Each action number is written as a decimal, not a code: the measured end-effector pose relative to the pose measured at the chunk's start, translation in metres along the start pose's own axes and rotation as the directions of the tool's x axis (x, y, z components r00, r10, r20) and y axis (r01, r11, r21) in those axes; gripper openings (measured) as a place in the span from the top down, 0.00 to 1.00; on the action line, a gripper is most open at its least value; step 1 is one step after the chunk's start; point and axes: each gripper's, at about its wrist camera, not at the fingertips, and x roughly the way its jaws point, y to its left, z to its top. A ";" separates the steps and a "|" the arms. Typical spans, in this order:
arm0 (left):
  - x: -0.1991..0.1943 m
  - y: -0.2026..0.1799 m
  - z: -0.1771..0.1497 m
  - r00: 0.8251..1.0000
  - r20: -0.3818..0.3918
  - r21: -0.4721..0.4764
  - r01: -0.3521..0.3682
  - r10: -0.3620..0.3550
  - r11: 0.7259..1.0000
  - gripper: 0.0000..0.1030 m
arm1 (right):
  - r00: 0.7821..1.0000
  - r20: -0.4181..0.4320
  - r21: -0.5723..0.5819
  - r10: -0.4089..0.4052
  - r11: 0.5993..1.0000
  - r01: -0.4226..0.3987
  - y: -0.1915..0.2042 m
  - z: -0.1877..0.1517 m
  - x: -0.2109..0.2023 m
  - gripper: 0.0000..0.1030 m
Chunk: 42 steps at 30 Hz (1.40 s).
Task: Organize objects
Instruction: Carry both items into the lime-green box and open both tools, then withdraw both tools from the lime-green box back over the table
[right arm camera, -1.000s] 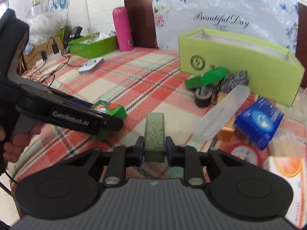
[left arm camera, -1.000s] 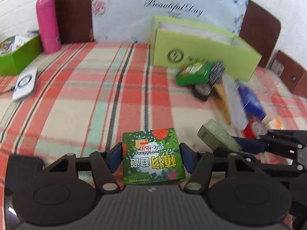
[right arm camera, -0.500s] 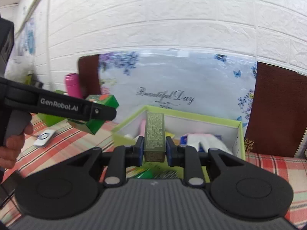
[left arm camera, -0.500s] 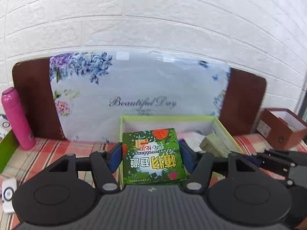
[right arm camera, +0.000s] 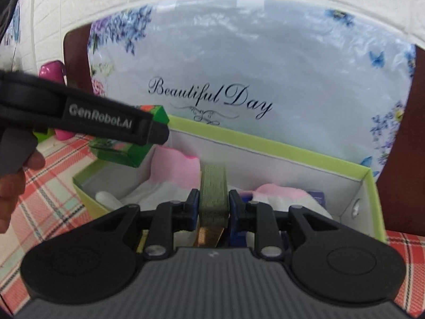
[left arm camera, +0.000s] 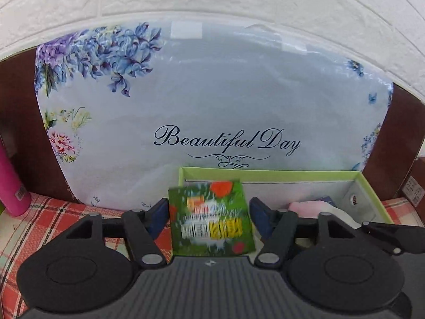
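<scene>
we see two grippers over one lime-green open box (right arm camera: 265, 147) that stands on a red plaid tablecloth (left arm camera: 47, 218), in front of one floral bag (left arm camera: 212, 101) printed "beautiful day".

the left gripper (left arm camera: 209, 216) has just been opening its jaws: one green floral carton (left arm camera: 211, 219) sits between them, blurred, with a gap showing at each blue pad, so it looks let go. in the right wrist view that carton (right arm camera: 124, 148) hangs above the box's left end.

the right gripper (right arm camera: 213, 207) has also just been opening; one narrow olive-green box (right arm camera: 213, 194) stands between its pads, which look very close to its sides, and we cannot tell whether they still press it. it is over the box's middle.

inside the box we count two pink-and-white folded cloths (right arm camera: 175, 167). one pink bottle (left arm camera: 12, 191) stands at the left.
</scene>
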 end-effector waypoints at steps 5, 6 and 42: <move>-0.011 0.003 -0.009 0.999 0.035 0.016 -0.012 0.012 1.000 0.16 | 0.998 0.061 -0.001 -0.002 1.000 0.003 -0.004 -0.004 -0.013 0.27; -0.014 0.004 -0.010 0.999 0.029 0.007 -0.015 0.014 1.000 0.16 | 0.997 0.075 0.000 -0.004 1.000 0.004 -0.004 -0.004 -0.018 0.17; -0.161 -0.067 -0.142 0.993 -0.122 -0.016 -0.010 0.008 1.000 0.16 | 0.981 0.107 0.188 -0.160 0.972 0.138 0.003 -0.125 -0.235 0.00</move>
